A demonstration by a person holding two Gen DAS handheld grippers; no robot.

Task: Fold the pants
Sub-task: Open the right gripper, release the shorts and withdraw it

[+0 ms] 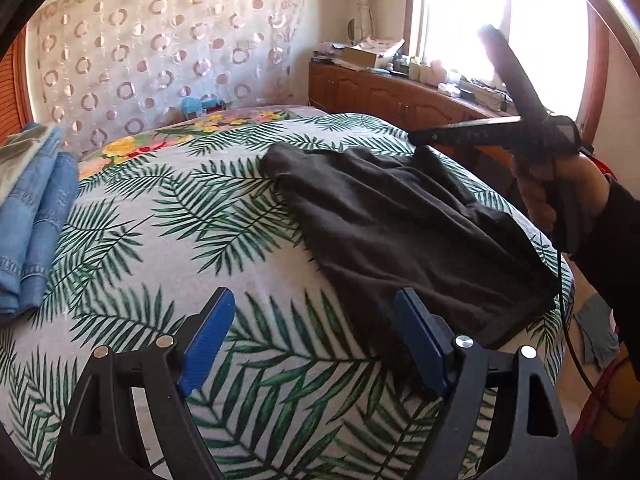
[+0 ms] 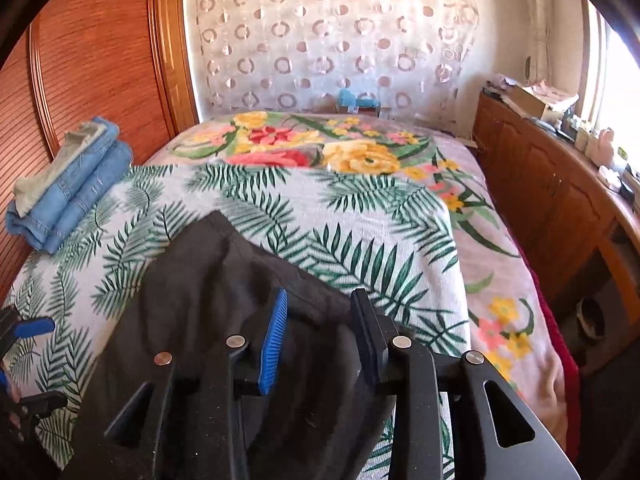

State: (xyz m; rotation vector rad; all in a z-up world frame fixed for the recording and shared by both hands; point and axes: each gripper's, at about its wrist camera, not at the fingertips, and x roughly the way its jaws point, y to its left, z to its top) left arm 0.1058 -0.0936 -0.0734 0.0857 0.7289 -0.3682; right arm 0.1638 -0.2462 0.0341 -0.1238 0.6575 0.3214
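1. I see the dark grey soft-fabric pants [image 1: 404,236] lying on the palm-leaf print bedspread [image 1: 160,240], toward the near right side of the bed. They are already a compact, roughly rectangular bundle, with the near end close to the bed edge.
2. My read: at least one fold is done. The top edge is rumpled, not flat, and the bundle looks longer than the finished pile, so I judge one more fold plus smoothing is left.
3. My right gripper [image 2: 320,340] sits low over the pants. Jaws are apart, with fabric showing between the blue pads; I can't tell if a layer is actually pinched.
4. My left gripper [image 1: 312,340] hovers over the bedspread just beside the near-left corner of the pants. Jaws wide apart, nothing in them; its right finger overlaps the fabric edge in the left wrist view, contact unclear.
5. A folded stack of light blue denim jeans [image 2: 68,184] sits at the far left of the bed, well apart. Probable drop spot for this pair.
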